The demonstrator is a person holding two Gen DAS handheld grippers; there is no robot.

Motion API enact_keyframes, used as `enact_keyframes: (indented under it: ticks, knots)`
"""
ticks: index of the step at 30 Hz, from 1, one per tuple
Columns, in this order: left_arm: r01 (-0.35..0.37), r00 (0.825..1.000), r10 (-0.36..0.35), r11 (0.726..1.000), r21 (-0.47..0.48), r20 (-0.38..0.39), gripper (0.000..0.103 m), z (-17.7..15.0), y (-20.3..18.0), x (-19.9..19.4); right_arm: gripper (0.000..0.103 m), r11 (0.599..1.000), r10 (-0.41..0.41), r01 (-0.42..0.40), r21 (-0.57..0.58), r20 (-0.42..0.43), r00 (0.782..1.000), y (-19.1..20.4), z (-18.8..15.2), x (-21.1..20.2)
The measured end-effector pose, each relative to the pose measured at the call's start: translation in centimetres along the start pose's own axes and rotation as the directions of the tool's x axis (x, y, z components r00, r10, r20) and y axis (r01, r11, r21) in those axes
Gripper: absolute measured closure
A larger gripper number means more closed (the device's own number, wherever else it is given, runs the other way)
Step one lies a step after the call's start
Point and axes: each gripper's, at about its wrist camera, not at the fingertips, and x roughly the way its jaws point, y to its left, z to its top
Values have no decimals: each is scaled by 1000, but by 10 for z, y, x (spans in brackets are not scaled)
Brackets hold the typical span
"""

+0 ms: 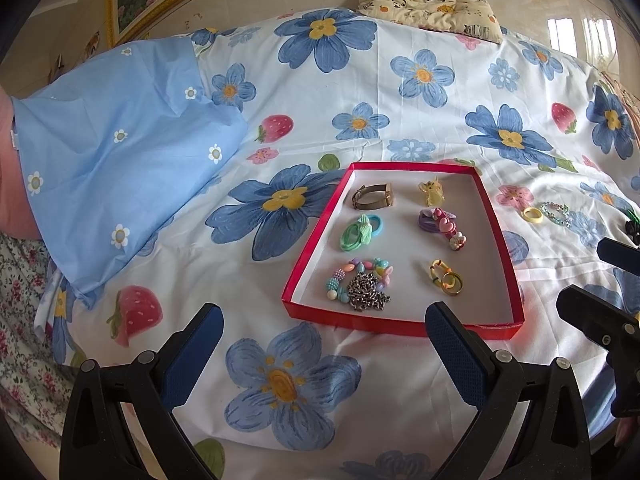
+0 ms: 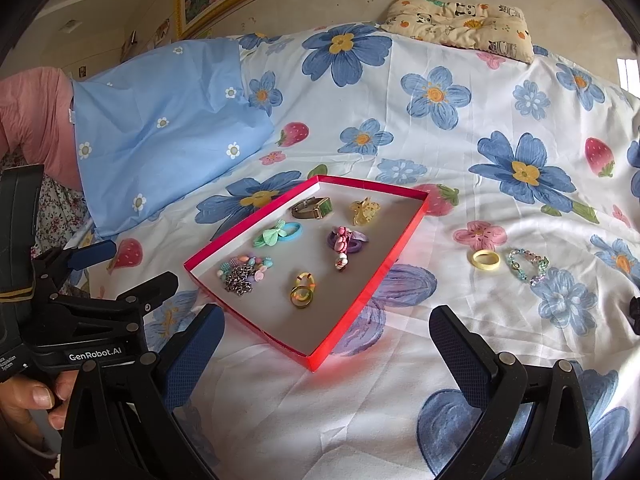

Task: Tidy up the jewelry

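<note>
A shallow red box (image 1: pixel 304 258) (image 2: pixel 372 284) lies on the flowered bedsheet. Inside it are a watch (image 1: pixel 373 196) (image 2: pixel 313 208), a yellow clip (image 1: pixel 431 193) (image 2: pixel 363 210), green and blue hair ties (image 1: pixel 360 232) (image 2: pixel 277 235), a purple and pink clip (image 1: pixel 442 224) (image 2: pixel 343 244), a bead bracelet with a silver chain (image 1: pixel 362 286) (image 2: pixel 242 274) and yellow rings (image 1: pixel 446 278) (image 2: pixel 303 290). Outside, to the right, lie a yellow ring (image 1: pixel 533 215) (image 2: pixel 485 259) and a blue-green bead bracelet (image 1: pixel 556 213) (image 2: pixel 528 266). My left gripper (image 1: pixel 324 340) is open before the box. My right gripper (image 2: pixel 326 344) is open and empty.
A light blue pillow (image 1: pixel 120 160) (image 2: pixel 168 120) lies at the left, and a small printed pillow (image 1: pixel 432 4) (image 2: pixel 460 20) at the far edge. A dark item (image 1: pixel 632 228) (image 2: pixel 634 312) shows at the right border. A hand (image 2: pixel 28 400) holds the left gripper's body.
</note>
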Motion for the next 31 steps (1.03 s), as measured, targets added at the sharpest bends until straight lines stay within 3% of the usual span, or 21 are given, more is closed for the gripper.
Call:
enact_keyframes:
  ticks: [31]
  knots:
    - [12, 1000, -12, 1000, 12, -14, 1, 11, -5, 13, 0, 1000, 3, -3, 24, -15, 1000, -10, 2, 10]
